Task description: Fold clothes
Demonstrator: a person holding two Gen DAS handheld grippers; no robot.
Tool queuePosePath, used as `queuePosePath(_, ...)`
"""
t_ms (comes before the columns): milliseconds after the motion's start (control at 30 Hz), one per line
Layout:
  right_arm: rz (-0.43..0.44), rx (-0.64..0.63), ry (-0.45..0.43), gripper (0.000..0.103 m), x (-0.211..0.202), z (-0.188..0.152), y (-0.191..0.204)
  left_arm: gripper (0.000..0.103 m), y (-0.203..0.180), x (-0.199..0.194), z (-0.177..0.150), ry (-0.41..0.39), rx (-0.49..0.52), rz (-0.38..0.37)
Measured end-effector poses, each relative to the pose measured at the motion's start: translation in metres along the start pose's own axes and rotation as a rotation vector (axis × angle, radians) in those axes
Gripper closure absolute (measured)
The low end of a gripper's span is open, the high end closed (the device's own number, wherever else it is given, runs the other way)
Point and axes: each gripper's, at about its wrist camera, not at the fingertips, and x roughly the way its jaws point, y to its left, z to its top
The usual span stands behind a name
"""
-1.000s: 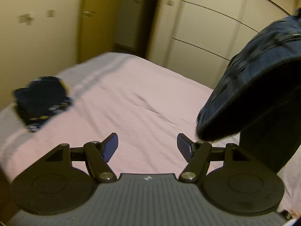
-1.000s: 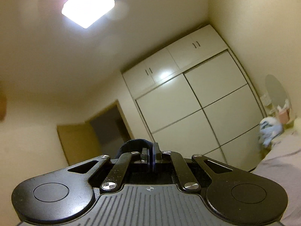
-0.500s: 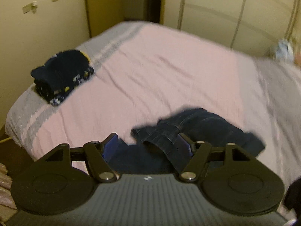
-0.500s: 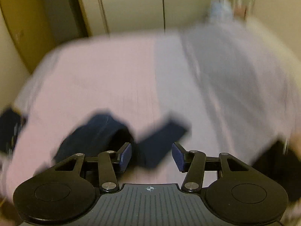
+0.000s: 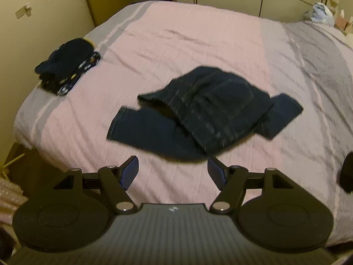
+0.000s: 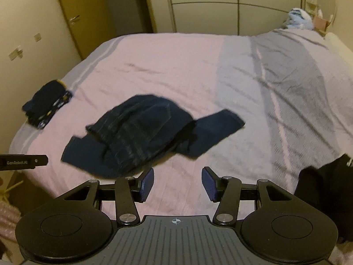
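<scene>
A crumpled pair of dark blue jeans (image 5: pixel 203 112) lies on the pink bedspread (image 5: pixel 198 44) near the bed's front edge; it also shows in the right wrist view (image 6: pixel 143 132). My left gripper (image 5: pixel 173 172) is open and empty, above the bed just short of the jeans. My right gripper (image 6: pixel 177 184) is open and empty, in front of the jeans and a little to their right. The tip of the left gripper (image 6: pixel 24 161) shows at the left edge of the right wrist view.
A folded stack of dark clothes (image 5: pixel 66 68) sits at the bed's left corner, also in the right wrist view (image 6: pixel 46 103). A black garment (image 6: pixel 326 190) lies at the right edge. A light blue bundle (image 6: pixel 297 18) sits at the far right. Wardrobe doors (image 6: pixel 220 4) stand behind.
My right gripper held the jeans up a second ago, then opened and let go. The jeans dropped onto the bed. Both grippers have pulled back from them.
</scene>
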Motion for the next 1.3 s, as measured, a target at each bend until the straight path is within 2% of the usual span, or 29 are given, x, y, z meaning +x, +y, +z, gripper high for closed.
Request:
queuePosePath(133,0.035,-0.018,0.014,0.051,-0.01,-0.026,0.003,0.037,-0.004,-0.021,-0.029,0.008,0.005,0.016)
queuePosePath(300,0.048,-0.049,-0.013,0.051,-0.023,-0.037,0.01,0.037,-0.006,-0.045,-0.054,-0.006,0.006,0.028)
queuePosePath(633,0.044,-0.092,-0.075,0.051,-0.04,-0.048,0.014,0.037,-0.008,-0.063,-0.056,-0.045,0.002,0.042)
queuePosePath(1000,0.028,-0.04,-0.072,0.051,-0.014,-0.025,0.007,0.037,0.005,-0.031,-0.033,-0.026,-0.006,0.016)
queuePosePath(1300,-0.022,-0.015,-0.044,0.051,0.045,0.018,0.028,0.037,0.047,0.028,0.011,0.018,0.0,-0.006)
